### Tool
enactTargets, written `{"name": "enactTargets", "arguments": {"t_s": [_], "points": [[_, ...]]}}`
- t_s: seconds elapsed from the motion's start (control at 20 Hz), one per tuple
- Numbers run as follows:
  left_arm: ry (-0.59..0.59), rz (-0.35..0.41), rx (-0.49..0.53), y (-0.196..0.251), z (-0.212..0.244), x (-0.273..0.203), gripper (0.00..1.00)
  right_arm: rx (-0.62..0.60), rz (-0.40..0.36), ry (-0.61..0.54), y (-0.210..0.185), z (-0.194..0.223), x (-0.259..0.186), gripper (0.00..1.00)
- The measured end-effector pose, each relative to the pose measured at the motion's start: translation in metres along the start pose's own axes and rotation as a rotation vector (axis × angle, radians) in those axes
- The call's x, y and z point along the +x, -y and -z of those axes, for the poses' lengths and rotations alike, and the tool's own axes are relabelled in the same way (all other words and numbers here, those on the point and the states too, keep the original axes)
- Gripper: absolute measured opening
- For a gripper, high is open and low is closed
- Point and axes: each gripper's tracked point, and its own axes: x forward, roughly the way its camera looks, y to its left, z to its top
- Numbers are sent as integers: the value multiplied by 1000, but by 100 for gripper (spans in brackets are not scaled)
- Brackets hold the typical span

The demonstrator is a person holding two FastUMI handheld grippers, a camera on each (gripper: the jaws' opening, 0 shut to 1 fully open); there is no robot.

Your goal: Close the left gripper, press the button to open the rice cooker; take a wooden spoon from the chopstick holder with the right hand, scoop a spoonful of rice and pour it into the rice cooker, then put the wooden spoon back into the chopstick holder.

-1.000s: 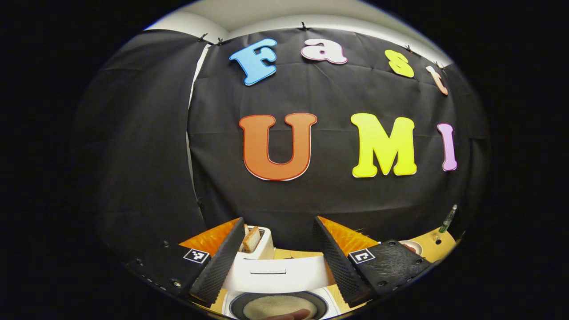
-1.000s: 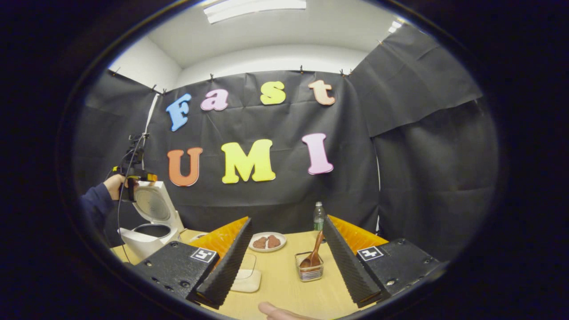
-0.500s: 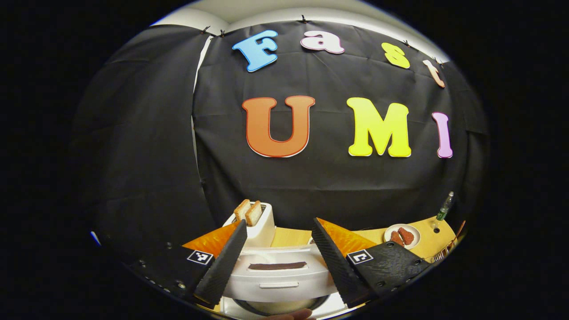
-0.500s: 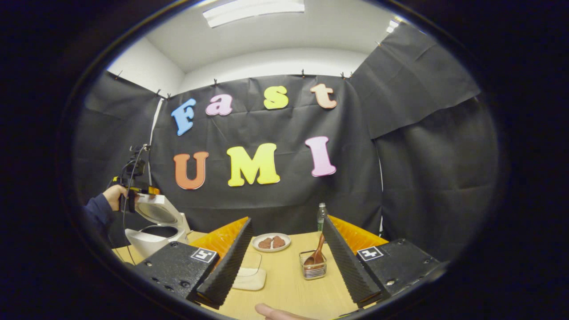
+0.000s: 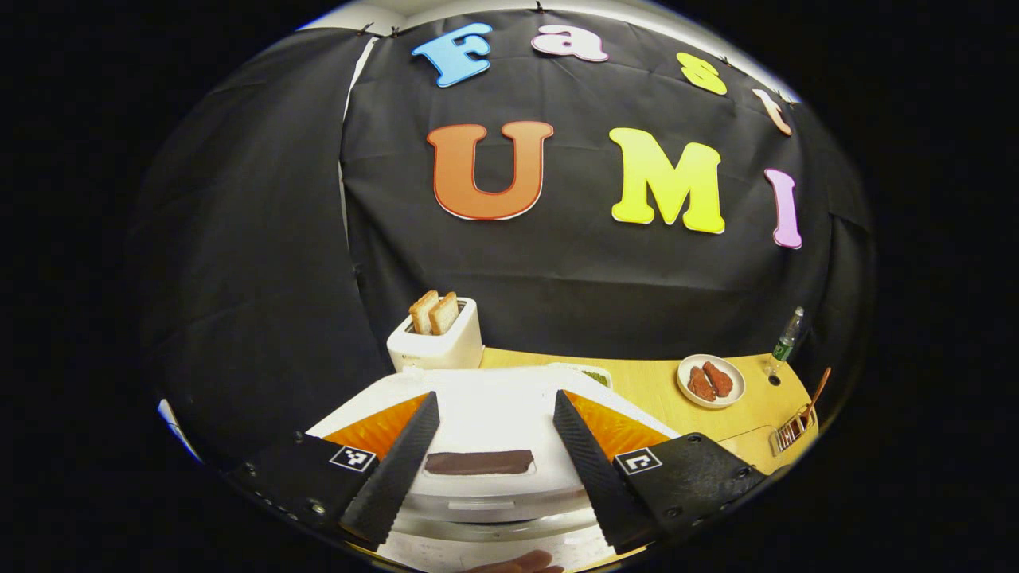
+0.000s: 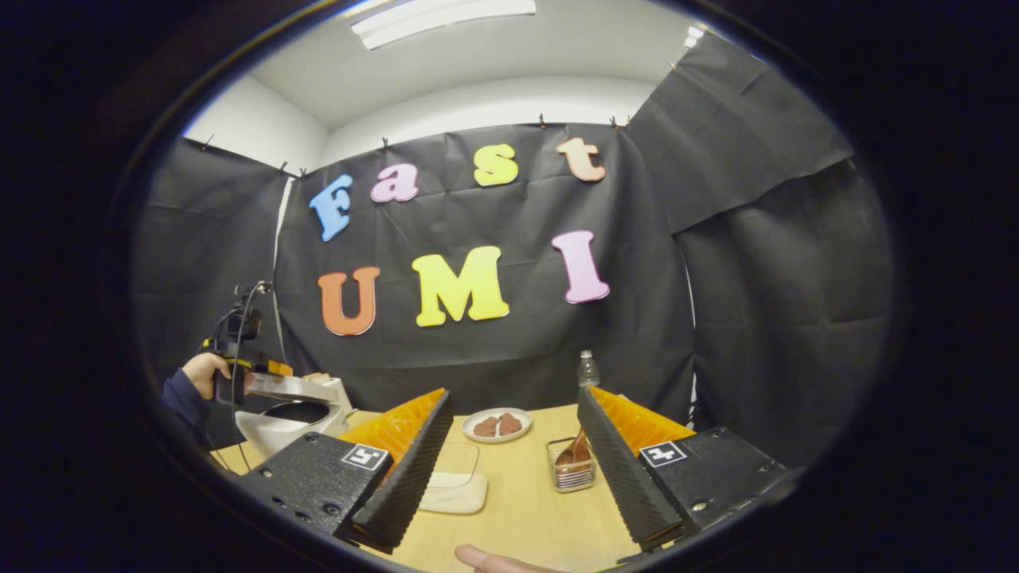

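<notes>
White cooker lid [image 5: 486,414] is sitting nearly shut under the spread-open left gripper [image 5: 493,458], possibly touching it, while the right gripper [image 6: 513,465], fingers apart, is hovering near the spoon [image 6: 575,452] in the holder [image 6: 571,473].

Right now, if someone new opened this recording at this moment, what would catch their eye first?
Probably the white rice cooker at the table's left end, its lid tilted partly down under the open left gripper. Next, the white toaster with two bread slices behind it. In the right gripper view, the open right gripper frames a wooden spoon standing in a wire chopstick holder on the wooden table.
</notes>
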Motion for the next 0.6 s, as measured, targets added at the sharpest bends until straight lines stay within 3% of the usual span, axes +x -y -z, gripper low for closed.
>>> {"name": "enactTargets", "arguments": {"t_s": [0.6], "points": [[-80, 14, 25, 4, 57, -3, 95, -40, -55, -41, -25, 20, 13, 99]]}}
